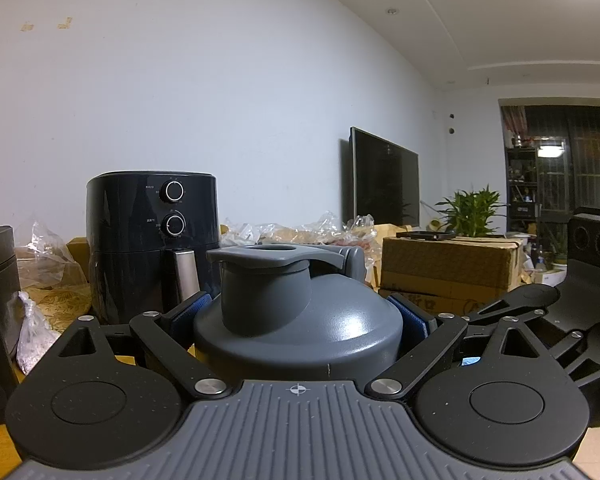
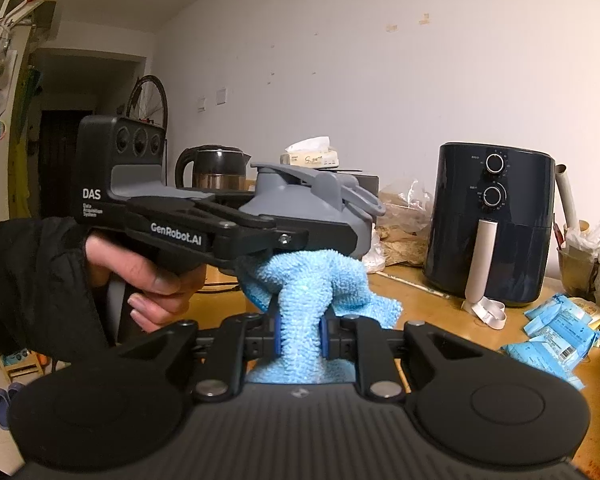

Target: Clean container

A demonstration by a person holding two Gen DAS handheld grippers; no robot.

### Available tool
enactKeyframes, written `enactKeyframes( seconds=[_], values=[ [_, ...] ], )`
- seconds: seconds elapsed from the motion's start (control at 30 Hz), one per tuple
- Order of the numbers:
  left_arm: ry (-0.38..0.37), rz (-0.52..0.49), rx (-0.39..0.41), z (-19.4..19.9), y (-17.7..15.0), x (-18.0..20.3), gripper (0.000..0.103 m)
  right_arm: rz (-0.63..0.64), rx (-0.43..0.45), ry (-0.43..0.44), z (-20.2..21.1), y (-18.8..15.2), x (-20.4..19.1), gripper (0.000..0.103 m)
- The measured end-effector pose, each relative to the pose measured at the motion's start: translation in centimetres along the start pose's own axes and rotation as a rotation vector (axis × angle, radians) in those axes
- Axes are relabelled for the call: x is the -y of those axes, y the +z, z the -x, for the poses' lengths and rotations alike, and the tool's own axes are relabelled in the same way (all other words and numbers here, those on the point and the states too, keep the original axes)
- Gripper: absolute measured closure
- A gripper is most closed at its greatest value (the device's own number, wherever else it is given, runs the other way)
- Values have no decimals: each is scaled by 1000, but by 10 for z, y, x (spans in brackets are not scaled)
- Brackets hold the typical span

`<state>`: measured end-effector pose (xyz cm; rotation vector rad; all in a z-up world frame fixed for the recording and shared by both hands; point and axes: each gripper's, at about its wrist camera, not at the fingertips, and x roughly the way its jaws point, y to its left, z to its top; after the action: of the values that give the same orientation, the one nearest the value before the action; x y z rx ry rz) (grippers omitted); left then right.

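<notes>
A grey container with a flip-top lid and carry loop fills the middle of the left wrist view, upright. My left gripper is shut on it, blue pads pressing its two sides. In the right wrist view the same container is held above the table by the left gripper, with a person's hand on its handle. My right gripper is shut on a light blue cloth, whose bunched top touches the container's body just under the left gripper's fingers. The container's lower part is hidden.
A dark air fryer stands on the wooden table against the wall. A kettle and a tissue box are behind the container. Blue packets lie at the right. A cardboard box, plastic bags and a TV are further off.
</notes>
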<state>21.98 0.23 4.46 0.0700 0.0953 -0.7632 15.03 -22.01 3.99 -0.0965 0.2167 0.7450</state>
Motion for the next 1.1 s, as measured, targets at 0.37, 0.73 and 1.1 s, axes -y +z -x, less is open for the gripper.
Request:
enactKeyframes(
  seconds=[0.37, 0.73, 1.1],
  values=[
    [5, -1, -1, -1, 0, 1, 8, -23, 6, -14, 18, -6, 1, 91],
    [12, 2, -1, -1, 0, 2, 8, -58, 27, -56, 53, -9, 9, 91],
    [27, -4, 20, -1, -1, 3, 8, -71, 15, -59, 73, -15, 9, 90]
  ],
)
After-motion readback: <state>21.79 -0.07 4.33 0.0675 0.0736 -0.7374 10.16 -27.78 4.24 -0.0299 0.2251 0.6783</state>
